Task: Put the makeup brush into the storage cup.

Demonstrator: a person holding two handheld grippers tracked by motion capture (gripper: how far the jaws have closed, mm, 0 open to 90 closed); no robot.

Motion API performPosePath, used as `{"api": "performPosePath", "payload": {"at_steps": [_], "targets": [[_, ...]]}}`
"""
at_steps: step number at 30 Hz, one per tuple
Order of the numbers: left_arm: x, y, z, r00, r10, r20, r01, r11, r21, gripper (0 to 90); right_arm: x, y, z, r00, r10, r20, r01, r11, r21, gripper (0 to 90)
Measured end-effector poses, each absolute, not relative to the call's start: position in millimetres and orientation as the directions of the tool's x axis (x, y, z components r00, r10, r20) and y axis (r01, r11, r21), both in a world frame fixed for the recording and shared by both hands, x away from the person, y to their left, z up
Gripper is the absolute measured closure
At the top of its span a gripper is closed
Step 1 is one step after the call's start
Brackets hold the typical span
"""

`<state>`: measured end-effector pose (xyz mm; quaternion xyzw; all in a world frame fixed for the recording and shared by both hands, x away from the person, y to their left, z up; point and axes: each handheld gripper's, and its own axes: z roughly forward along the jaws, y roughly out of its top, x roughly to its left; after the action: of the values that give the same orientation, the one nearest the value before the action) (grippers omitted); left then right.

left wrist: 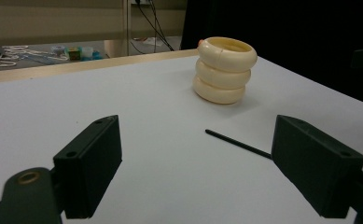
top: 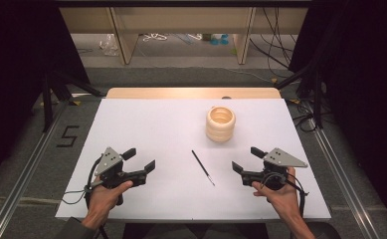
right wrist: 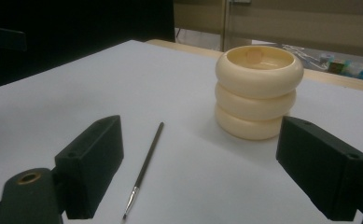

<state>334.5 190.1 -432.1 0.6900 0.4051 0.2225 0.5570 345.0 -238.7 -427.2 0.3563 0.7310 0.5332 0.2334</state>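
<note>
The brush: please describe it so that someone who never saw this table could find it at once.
On the white table, look in front of the cream ringed holder, between the two tongs. The brush lies flat there, touching nothing. It is the one thin dark stick, with a fine tip pointing toward the person.

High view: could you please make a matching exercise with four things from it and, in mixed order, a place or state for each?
Things:
1. paintbrush
2. cream ringed holder
3. left hand-held gripper
4. right hand-held gripper

Places or states:
A. stands upright toward the far side of the white table
B. open and empty, at the paintbrush's right
C. lies flat between the two grippers
D. open and empty, at the paintbrush's left

Pairs: 1-C, 2-A, 3-D, 4-B
</note>
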Motion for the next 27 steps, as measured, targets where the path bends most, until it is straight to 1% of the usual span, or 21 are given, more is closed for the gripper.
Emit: {"api": "performPosePath", "payload": {"at_steps": [7, 17, 23, 27], "targets": [[334.6, 189.4, -432.6, 0.576, 0.804, -0.147, 0.315, -0.052, 0.948, 15.7, 346.8, -238.0, -428.0, -0.642, 0.766, 0.043, 0.275, 0.178, 0.945, 15.8], [335.1, 188.9, -433.2, 0.579, 0.801, -0.15, 0.318, -0.053, 0.946, 15.7, 349.3, -234.6, -431.3, -0.655, 0.755, 0.047, 0.308, 0.21, 0.928, 16.5], [335.5, 188.8, -433.5, 0.582, 0.801, -0.142, 0.321, -0.066, 0.945, 15.7, 352.5, -232.1, -430.2, -0.667, 0.743, 0.054, 0.343, 0.242, 0.907, 20.2], [336.1, 188.4, -434.0, 0.583, 0.8, -0.14, 0.322, -0.07, 0.944, 15.7, 359.5, -227.4, -430.1, -0.665, 0.744, 0.062, 0.387, 0.272, 0.881, 23.1]]}}
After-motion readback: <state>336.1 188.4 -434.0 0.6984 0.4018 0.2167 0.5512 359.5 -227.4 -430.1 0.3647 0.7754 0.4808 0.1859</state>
